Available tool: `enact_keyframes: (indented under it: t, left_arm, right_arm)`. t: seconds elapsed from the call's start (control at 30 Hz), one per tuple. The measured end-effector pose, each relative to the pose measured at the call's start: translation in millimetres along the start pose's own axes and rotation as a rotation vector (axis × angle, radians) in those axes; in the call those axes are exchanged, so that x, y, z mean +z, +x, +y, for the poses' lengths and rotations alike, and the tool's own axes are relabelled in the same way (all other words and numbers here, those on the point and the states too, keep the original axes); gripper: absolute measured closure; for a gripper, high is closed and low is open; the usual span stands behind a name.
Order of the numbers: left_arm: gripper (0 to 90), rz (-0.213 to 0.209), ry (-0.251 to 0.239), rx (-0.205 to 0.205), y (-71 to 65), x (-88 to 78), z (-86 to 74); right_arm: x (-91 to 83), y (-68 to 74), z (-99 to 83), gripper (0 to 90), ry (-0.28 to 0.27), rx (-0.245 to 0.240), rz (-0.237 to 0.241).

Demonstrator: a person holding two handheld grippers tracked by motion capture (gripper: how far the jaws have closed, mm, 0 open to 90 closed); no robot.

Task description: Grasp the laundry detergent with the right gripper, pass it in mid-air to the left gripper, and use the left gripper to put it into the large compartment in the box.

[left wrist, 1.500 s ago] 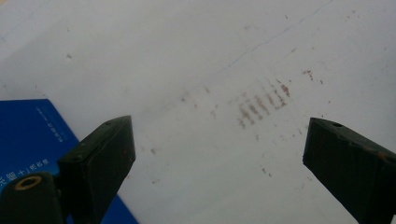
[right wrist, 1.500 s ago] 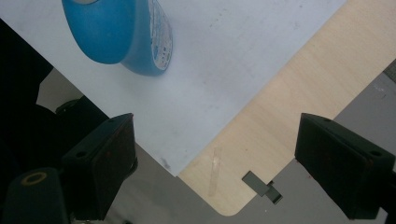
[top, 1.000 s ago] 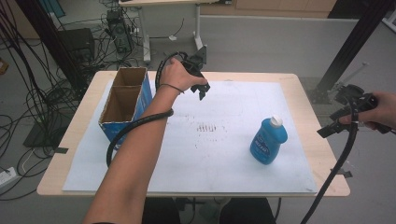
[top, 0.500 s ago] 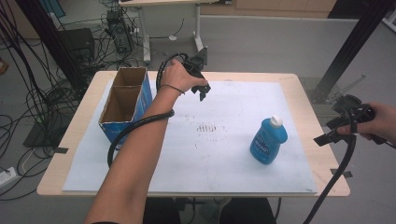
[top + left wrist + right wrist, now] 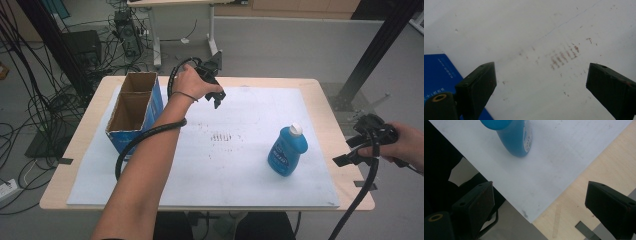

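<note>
The blue bottle (image 5: 287, 151) stands upright near the desk's right edge, nearer the right gripper (image 5: 356, 150) than the left gripper (image 5: 216, 98); both are spread apart, empty.

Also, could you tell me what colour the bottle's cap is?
White, on the blue bottle; clearest in the high view.

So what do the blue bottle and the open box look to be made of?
Blue bottle: likely glossy, translucent plastic, with soft shine, a white cap and a printed label. Open box: cardboard, judging by its matte brown inner walls and raw edges; the outside is printed blue.
</note>
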State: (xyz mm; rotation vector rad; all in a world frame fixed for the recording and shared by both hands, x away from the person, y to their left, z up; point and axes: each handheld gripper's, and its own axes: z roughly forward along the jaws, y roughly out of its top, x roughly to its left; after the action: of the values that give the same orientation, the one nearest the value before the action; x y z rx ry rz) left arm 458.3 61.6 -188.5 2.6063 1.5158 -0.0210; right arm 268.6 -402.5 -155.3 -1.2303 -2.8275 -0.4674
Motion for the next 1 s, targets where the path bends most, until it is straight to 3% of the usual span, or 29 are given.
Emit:
enact_keyframes:
  t: [1.0]
  left_arm:
    - [9.5,-0.003,0.003,0.003,1.2,6.0,-1.8]
  right_arm:
    - [17.6,9.6,-25.0,6.2,-0.036,0.014,-0.004]
